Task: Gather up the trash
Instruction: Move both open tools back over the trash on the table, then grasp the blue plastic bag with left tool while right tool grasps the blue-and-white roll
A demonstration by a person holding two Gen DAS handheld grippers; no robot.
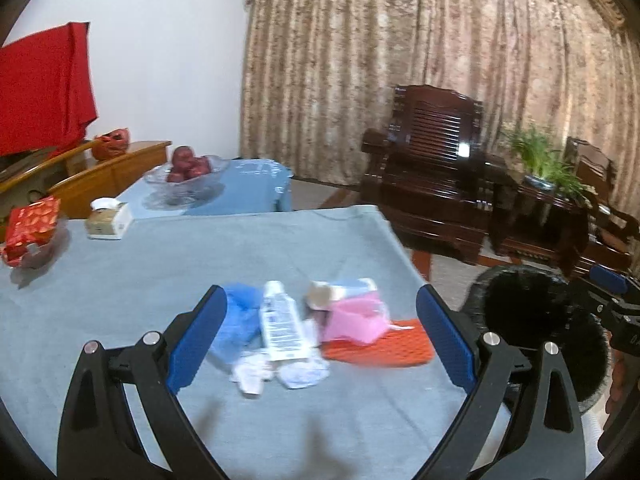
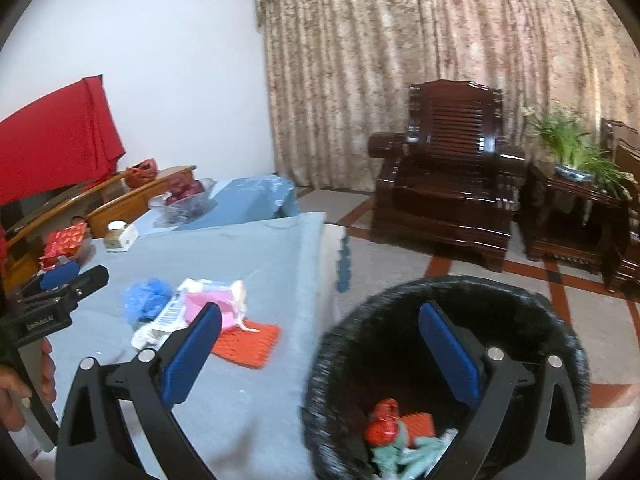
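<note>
The left hand-held gripper point(image 1: 320, 332) hangs over the near part of the counter point(image 1: 120, 288), which is covered in a pale blue-grey cloth. Its blue-padded jaws stand wide apart with nothing pressed between them. Beyond it, framed between its fingers, lies a small heap of trash on the cloth: a crumpled blue plastic piece point(image 1: 240, 316) on the left, a white tube point(image 1: 280, 328) with printed text beside it, crumpled white paper point(image 1: 276, 372) at the tube's near end, a pink wrapper point(image 1: 354, 318) to the right, and an orange knitted mat point(image 1: 380, 344) partly under the pink wrapper, nearest the counter's right edge.

The right hand-held gripper point(image 2: 320, 344) is held off the counter's right side, over a black bin point(image 2: 400, 320) with a fuzzy rim that stands on the floor just beside the counter. Its jaws are likewise spread wide and hold nothing. Inside the bin lie a red crumpled piece point(image 2: 384, 420), an orange piece point(image 2: 420, 424) and pale green scraps point(image 2: 408, 456).

At the far left of the counter sit a red patterned packet point(image 1: 32, 228) and a small tissue box point(image 1: 108, 220). Farther back, a glass bowl of red fruit point(image 1: 188, 172) rests on a second blue-covered surface. A dark wooden armchair point(image 2: 448, 184) and a potted green plant point(image 2: 576, 148) stand to the right before patterned curtains point(image 2: 400, 60).
</note>
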